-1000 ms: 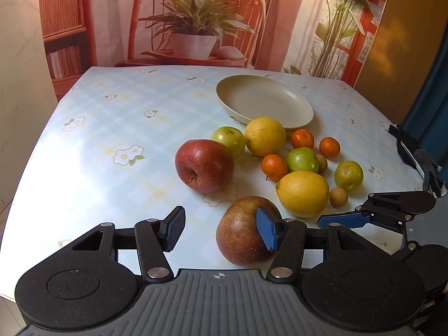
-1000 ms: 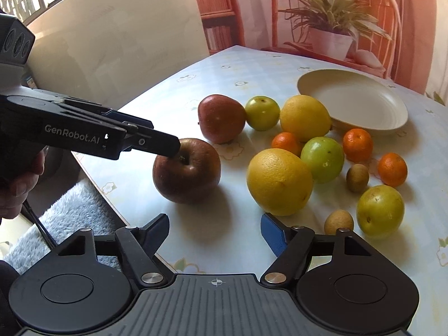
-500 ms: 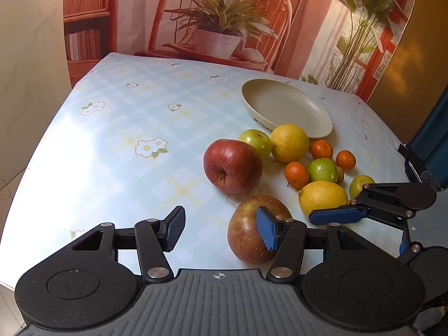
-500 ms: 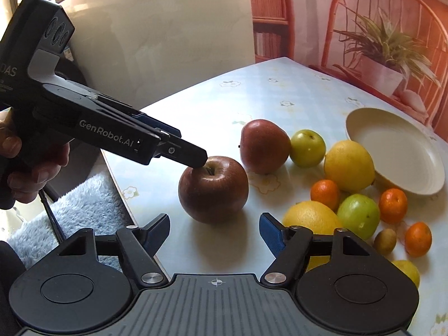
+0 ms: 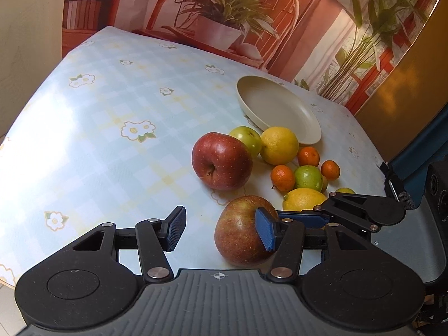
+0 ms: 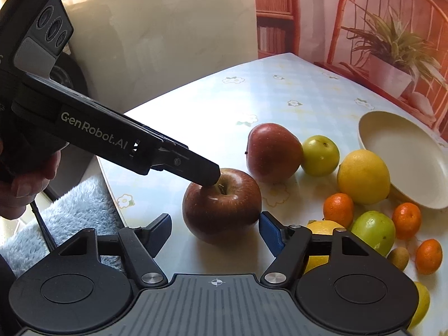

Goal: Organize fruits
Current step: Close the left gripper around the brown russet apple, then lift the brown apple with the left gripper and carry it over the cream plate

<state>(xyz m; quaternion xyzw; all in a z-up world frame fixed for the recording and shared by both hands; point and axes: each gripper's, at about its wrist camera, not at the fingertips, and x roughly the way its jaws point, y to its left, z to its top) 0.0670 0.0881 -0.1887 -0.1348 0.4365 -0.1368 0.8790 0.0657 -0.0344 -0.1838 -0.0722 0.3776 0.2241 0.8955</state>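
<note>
The step in hand seemed to be the first pick: the near apple (image 6: 222, 205), dark red and standing upright on the worktop (image 5: 117, 128) close to its front edge, was the target, and no fruit lay yet in the plate (image 5: 275, 109) at the far side. The right claw (image 6: 215, 231) was wide, its two pads level with the apple's sides but, as far as I could see, not yet touching it. The left claw (image 5: 219, 229) was wide too; in the left wrist view the apple sat off centre, behind the blue pad, and in the right wrist view one fingertip (image 6: 207, 177) rested at the top of the apple near the stem, perhaps to steady it. In my judgement the next move called for the right claw to go a little forward and close on the widest part of the apple, with the left one moving away first so the two did not collide. The second red apple (image 5: 222, 161), the green fruit (image 5: 247, 138) and the lemon (image 5: 280, 145) stood near behind, so a careless push could roll them. The nearer lemon and some small fruits were partly hidden by the right claw, and whether the fingertip really pressed the apple was hard to tell.
</note>
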